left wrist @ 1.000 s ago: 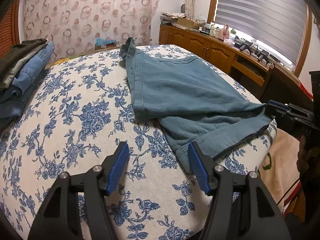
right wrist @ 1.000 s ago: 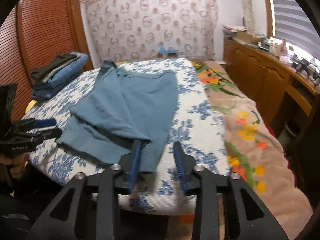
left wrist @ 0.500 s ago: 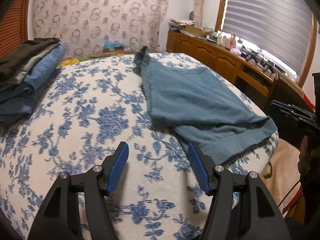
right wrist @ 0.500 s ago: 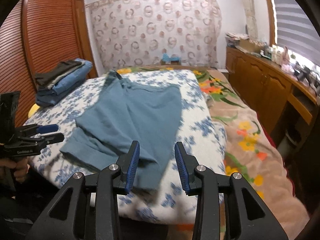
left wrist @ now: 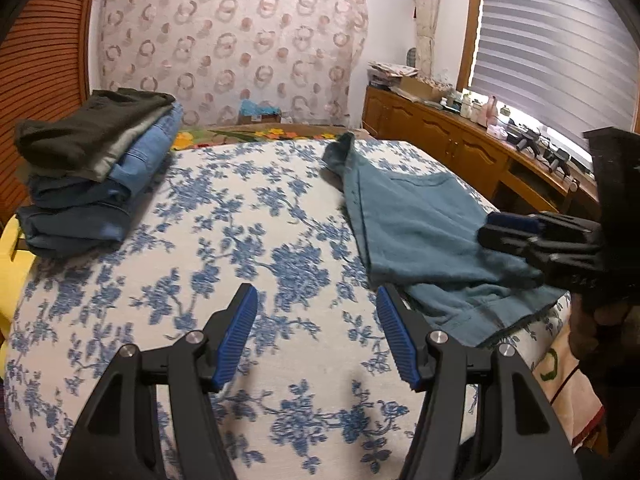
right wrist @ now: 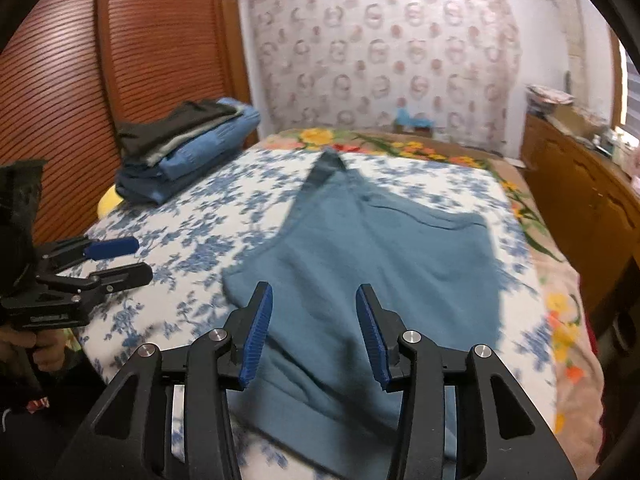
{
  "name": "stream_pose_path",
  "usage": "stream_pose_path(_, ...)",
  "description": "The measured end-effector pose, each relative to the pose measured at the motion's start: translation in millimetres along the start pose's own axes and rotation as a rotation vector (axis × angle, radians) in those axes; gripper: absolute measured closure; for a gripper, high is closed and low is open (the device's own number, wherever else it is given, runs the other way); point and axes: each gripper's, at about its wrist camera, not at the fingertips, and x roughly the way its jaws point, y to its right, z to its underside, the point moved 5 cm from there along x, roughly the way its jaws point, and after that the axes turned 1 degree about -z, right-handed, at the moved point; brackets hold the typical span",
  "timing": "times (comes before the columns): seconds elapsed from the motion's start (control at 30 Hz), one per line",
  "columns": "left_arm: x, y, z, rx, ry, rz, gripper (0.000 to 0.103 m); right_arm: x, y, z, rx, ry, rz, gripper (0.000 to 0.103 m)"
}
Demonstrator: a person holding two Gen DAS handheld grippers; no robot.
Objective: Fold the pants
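Note:
The teal pants (left wrist: pixel 424 236) lie folded lengthwise on the blue-floral bed cover (left wrist: pixel 240 240), waist end far, leg hems near. They also show in the right wrist view (right wrist: pixel 380 260). My left gripper (left wrist: pixel 316 320) is open and empty above the bare cover, left of the pants. My right gripper (right wrist: pixel 314 320) is open and empty above the near leg part of the pants. In the left wrist view the right gripper (left wrist: pixel 516 232) hovers over the pants' right side. The left gripper also shows in the right wrist view (right wrist: pixel 120 260).
A stack of folded jeans and dark clothes (left wrist: pixel 96 184) sits at the far left of the bed. A wooden sideboard (left wrist: pixel 460 148) with clutter runs along the right under the blinds. A slatted wooden wardrobe (right wrist: pixel 140 60) stands on the left.
Both grippers have lifted and drawn away from the pants' leg end. The right gripper has moved inward over the pants; the left has swung left over the bare cover.

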Motion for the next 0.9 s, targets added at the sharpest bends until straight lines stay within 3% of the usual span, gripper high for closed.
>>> stream_pose_path(0.33,-8,-12,-1,-0.013,0.021,-0.020,0.041,46,-25,-3,-0.043,-0.099,-0.067,0.059)
stream_pose_path(0.8,-6,-21,4,-0.040,0.011,-0.027,0.041,72,-54,6,-0.169,-0.174,-0.087,0.059)
stream_pose_path(0.9,-5,-21,5,-0.039,0.007,-0.026,0.041,75,-55,6,-0.185,-0.183,-0.074,0.070)
